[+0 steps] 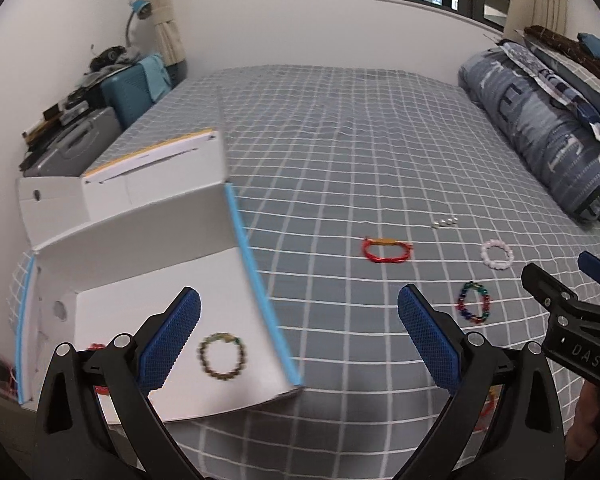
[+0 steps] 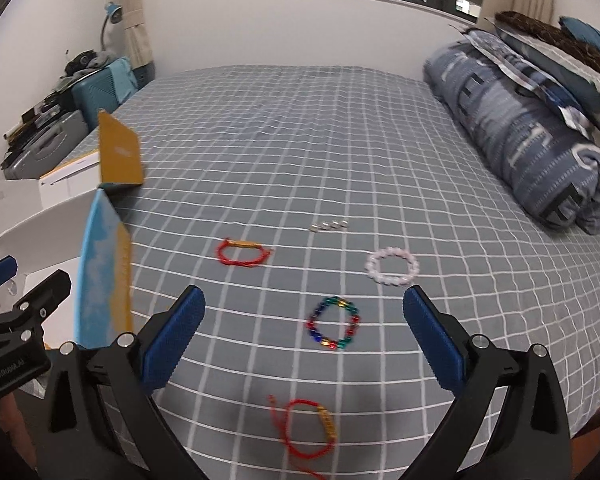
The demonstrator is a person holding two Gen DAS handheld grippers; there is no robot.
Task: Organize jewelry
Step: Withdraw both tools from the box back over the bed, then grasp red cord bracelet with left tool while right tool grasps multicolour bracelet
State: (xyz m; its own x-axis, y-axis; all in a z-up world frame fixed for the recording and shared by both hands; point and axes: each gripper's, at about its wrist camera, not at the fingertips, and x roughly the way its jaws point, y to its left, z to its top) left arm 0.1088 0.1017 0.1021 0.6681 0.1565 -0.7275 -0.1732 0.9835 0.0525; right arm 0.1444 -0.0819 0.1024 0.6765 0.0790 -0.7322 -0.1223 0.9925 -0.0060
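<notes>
So far only part of the jewelry is put away, I judge: a green-brown bead bracelet (image 1: pixel 222 357) lies inside the open white box (image 1: pixel 156 280) at the bed's (image 2: pixel 300 140) left edge, with something red (image 1: pixel 97 347) behind the left gripper's finger, also in the box. Left on the checked sheet are a red cord bracelet (image 2: pixel 240 254), a pink bead bracelet (image 2: pixel 392 267), a multicolour bead bracelet (image 2: pixel 334 328), a second red cord bracelet (image 2: pixel 312 428) nearest the camera, and a few small silver pieces (image 2: pixel 330 225). The left gripper (image 1: pixel 300 340) hangs over the box's edge, jaws wide, holding nothing. The right gripper (image 2: pixel 304 340) hovers above the multicolour bracelet, jaws wide and empty, touching nothing.
</notes>
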